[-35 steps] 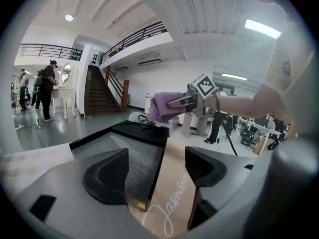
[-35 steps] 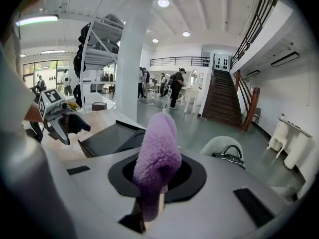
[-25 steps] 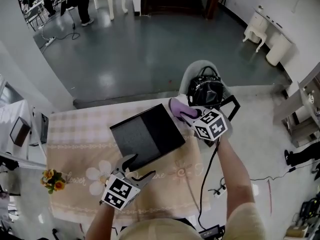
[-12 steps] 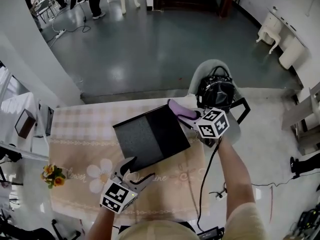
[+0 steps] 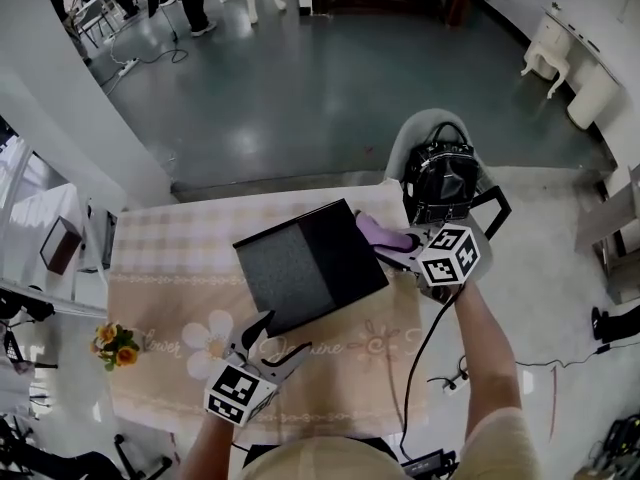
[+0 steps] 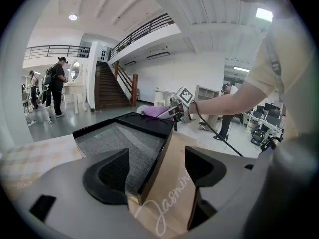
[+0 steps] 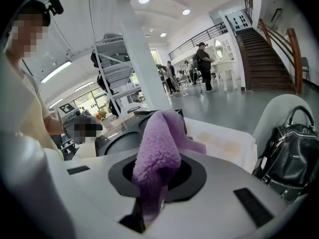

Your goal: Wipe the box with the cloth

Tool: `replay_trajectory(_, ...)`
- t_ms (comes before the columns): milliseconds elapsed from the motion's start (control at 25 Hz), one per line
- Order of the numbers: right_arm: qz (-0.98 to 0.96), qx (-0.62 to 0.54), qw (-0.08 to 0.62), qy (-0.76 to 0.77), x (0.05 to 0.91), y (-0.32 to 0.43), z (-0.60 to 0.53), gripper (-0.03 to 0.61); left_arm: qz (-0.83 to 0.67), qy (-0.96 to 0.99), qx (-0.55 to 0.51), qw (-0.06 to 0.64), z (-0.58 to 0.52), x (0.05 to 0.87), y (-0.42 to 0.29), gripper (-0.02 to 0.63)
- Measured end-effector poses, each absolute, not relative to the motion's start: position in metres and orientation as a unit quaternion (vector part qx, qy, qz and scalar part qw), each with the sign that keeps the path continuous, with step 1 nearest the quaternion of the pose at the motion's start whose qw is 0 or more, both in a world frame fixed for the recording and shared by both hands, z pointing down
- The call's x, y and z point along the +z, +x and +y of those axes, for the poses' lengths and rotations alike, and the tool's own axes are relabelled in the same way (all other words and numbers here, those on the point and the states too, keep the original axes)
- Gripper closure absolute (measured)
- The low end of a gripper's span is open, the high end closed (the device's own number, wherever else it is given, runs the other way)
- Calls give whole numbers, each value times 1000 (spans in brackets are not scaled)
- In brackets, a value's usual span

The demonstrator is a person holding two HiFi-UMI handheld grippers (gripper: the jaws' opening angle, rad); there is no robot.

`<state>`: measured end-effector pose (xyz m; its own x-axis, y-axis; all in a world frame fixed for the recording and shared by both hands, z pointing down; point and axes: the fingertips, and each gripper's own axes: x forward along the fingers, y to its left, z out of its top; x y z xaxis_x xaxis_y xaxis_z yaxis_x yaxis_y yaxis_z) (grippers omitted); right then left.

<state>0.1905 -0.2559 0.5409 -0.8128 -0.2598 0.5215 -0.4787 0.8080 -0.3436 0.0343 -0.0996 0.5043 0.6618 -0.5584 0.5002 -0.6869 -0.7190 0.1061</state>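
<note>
A black box (image 5: pixel 308 265) with a grey textured top lies tilted on the table; its near corner shows in the left gripper view as box (image 6: pixel 124 138). My left gripper (image 5: pixel 264 336) stands open at the box's near corner, one jaw over the lid, the other beside it. My right gripper (image 5: pixel 400 251) is shut on a purple fleecy cloth (image 5: pixel 378 233), held against the box's right edge. In the right gripper view the cloth (image 7: pixel 159 153) bulges up between the jaws and hides most of the box (image 7: pixel 149 114) behind it.
The table wears a beige cloth (image 5: pixel 170 308) with a flower print. Small flowers (image 5: pixel 115 345) stand at its left edge. A black handbag (image 5: pixel 445 183) sits on a grey chair (image 5: pixel 412 136) just right of the table. People stand far back on the floor.
The right gripper with the cloth has slid down along the box's right side, a little toward me. The view has shifted slightly. The left gripper holds its place at the near corner.
</note>
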Motion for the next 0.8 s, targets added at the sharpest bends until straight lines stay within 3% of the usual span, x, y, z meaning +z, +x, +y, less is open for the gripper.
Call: replay_trajectory(800,-886,154,362,245,543,236,-202,512,-313,914,207,150,-101,505,45,247)
